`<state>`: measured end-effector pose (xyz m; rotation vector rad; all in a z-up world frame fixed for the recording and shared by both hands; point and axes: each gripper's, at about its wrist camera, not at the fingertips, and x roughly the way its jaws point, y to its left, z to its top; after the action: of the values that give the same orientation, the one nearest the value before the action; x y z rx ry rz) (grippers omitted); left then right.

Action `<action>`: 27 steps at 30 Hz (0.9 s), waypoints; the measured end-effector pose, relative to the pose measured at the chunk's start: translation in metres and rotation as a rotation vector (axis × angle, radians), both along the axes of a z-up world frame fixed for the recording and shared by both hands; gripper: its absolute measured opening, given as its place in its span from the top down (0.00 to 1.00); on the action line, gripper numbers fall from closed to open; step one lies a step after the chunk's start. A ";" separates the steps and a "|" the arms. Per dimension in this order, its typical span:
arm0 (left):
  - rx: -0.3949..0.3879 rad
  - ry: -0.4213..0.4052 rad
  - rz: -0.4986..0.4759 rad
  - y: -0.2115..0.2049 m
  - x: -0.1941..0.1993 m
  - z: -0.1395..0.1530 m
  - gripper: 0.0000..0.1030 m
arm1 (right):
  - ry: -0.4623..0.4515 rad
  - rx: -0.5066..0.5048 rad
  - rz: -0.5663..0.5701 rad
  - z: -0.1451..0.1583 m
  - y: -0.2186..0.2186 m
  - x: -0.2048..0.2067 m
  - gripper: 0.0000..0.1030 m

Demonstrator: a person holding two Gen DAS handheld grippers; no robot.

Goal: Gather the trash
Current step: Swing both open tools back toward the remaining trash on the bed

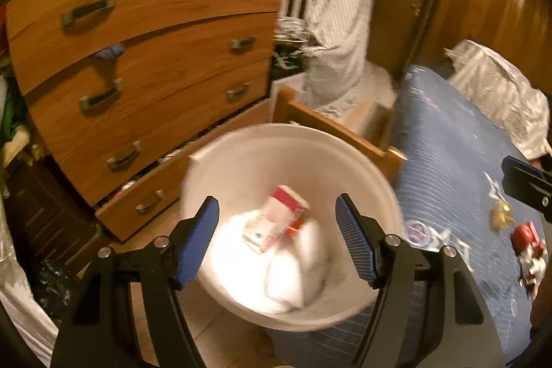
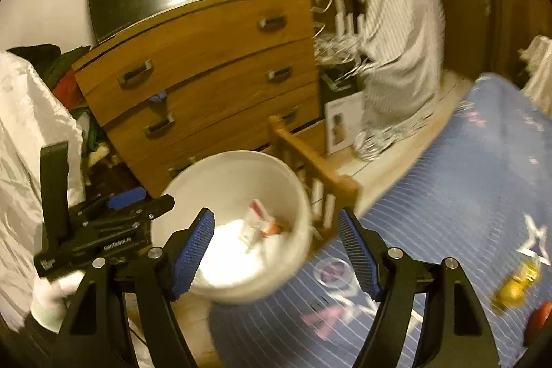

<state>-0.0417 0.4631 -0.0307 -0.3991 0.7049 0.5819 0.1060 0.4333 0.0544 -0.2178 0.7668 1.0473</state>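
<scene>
A white bin point(image 1: 241, 154) stands on the floor by the blue rug; it also shows in the right wrist view point(image 2: 220, 175). Inside lie white crumpled paper point(image 1: 293, 271) and a pink and white carton point(image 1: 279, 216), also in the right wrist view point(image 2: 258, 223). My left gripper point(image 1: 277, 240) is open and empty above the bin. My right gripper point(image 2: 276, 250) is open and empty over the bin's near rim. On the rug lie a gold wrapper point(image 1: 500, 216), also in the right wrist view point(image 2: 517, 285), a red and white wrapper point(image 1: 528, 247) and a clear round lid point(image 1: 419, 231).
A wooden chest of drawers point(image 1: 155, 57) stands behind the bin, its lowest drawer pulled out. A small wooden rack point(image 2: 310, 168) sits next to the bin. A striped cloth point(image 1: 338, 16) hangs at the back. A blue striped rug point(image 1: 448, 143) covers the right.
</scene>
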 end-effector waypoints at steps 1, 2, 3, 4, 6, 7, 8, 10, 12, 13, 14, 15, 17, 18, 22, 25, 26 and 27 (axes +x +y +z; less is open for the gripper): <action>0.003 0.003 -0.029 -0.012 0.006 -0.002 0.35 | -0.020 0.009 -0.018 0.000 -0.020 -0.005 0.27; 0.004 0.009 -0.065 -0.027 0.014 -0.005 0.35 | -0.030 0.015 -0.033 -0.001 -0.034 -0.008 0.27; 0.002 0.013 -0.092 -0.038 0.019 -0.007 0.35 | -0.050 0.016 -0.061 -0.004 -0.057 -0.012 0.27; -0.002 0.020 -0.132 -0.054 0.028 -0.012 0.35 | -0.067 0.014 -0.090 -0.008 -0.081 -0.015 0.27; -0.021 0.035 -0.204 -0.083 0.045 -0.022 0.35 | -0.070 0.007 -0.143 -0.019 -0.125 -0.018 0.27; -0.034 0.041 -0.240 -0.098 0.053 -0.028 0.35 | -0.069 0.002 -0.177 -0.026 -0.151 -0.018 0.27; -0.040 0.050 -0.285 -0.118 0.064 -0.034 0.35 | -0.070 -0.008 -0.214 -0.033 -0.178 -0.018 0.27; -0.056 0.064 -0.351 -0.147 0.079 -0.045 0.35 | -0.056 -0.016 -0.276 -0.046 -0.225 -0.019 0.27; -0.067 0.087 -0.422 -0.179 0.096 -0.057 0.35 | -0.055 -0.033 -0.346 -0.061 -0.277 -0.019 0.27; -0.069 0.098 -0.454 -0.195 0.104 -0.062 0.35 | -0.051 -0.041 -0.384 -0.068 -0.303 -0.018 0.27; -0.072 0.107 -0.484 -0.210 0.110 -0.066 0.35 | -0.039 -0.048 -0.424 -0.076 -0.332 -0.016 0.27; -0.073 0.117 -0.523 -0.228 0.117 -0.071 0.35 | -0.035 -0.057 -0.455 -0.083 -0.352 -0.015 0.27; -0.062 0.134 -0.582 -0.262 0.127 -0.076 0.35 | -0.032 -0.082 -0.534 -0.097 -0.405 -0.010 0.27; -0.062 0.136 -0.601 -0.275 0.129 -0.078 0.35 | -0.032 -0.089 -0.559 -0.102 -0.422 -0.008 0.27; -0.068 0.152 -0.677 -0.326 0.143 -0.085 0.35 | -0.027 -0.038 -0.693 -0.115 -0.506 0.024 0.28; -0.100 0.162 -0.698 -0.345 0.151 -0.088 0.35 | 0.044 0.068 -0.755 -0.123 -0.551 0.070 0.28; -0.111 0.165 -0.702 -0.350 0.155 -0.088 0.35 | 0.071 0.103 -0.767 -0.126 -0.562 0.085 0.28; -0.116 0.166 -0.703 -0.352 0.156 -0.088 0.35 | 0.108 0.155 -0.781 -0.131 -0.576 0.102 0.28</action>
<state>0.1147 0.1114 -0.1185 -0.1875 0.9776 -0.0934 0.2076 -0.1425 -0.0762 0.2635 0.7679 0.3708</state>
